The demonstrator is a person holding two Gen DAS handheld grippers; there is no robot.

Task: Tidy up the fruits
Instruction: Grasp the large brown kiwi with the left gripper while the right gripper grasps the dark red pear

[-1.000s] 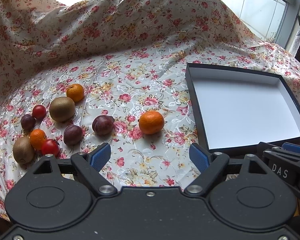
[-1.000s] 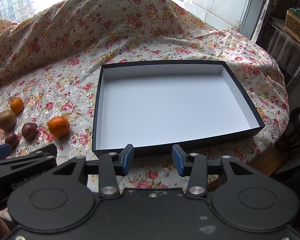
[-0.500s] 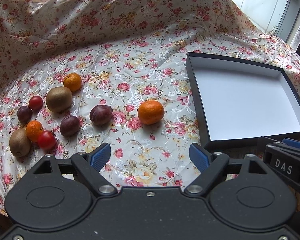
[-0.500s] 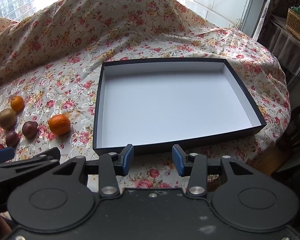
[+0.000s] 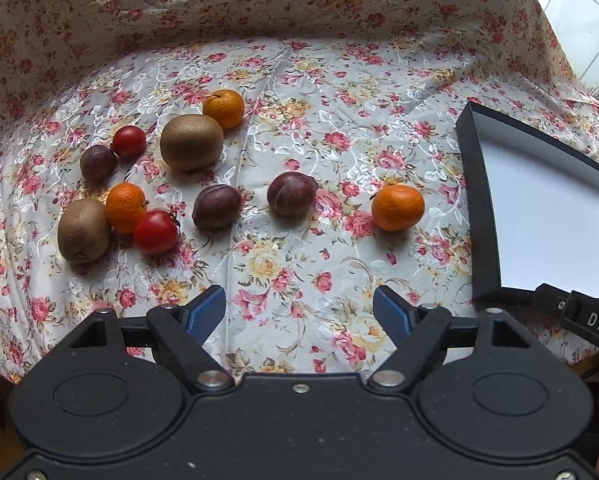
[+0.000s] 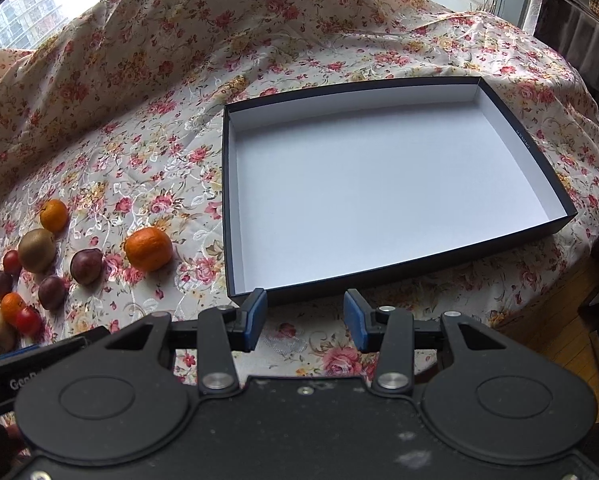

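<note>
Both grippers empty, left gripper (image 5: 299,311) now nearer the fruits (image 5: 217,206).

White letters "DAS" on the black plastic body of the right gripper (image 5: 591,318), seen at the right edge of the left wrist view, word cut off by the frame

Pale letters "Geo" plus a partly hidden next letter, maybe "R" or "B", on the black plastic body of the left gripper (image 6: 39,364), lower left of the right wrist view, rest covered by the near gripper's housing

Tiny light print on the right rim of the shallow black cardboard box with white inside (image 6: 524,137), too small to read

No other text, numbers or signs readable
</note>
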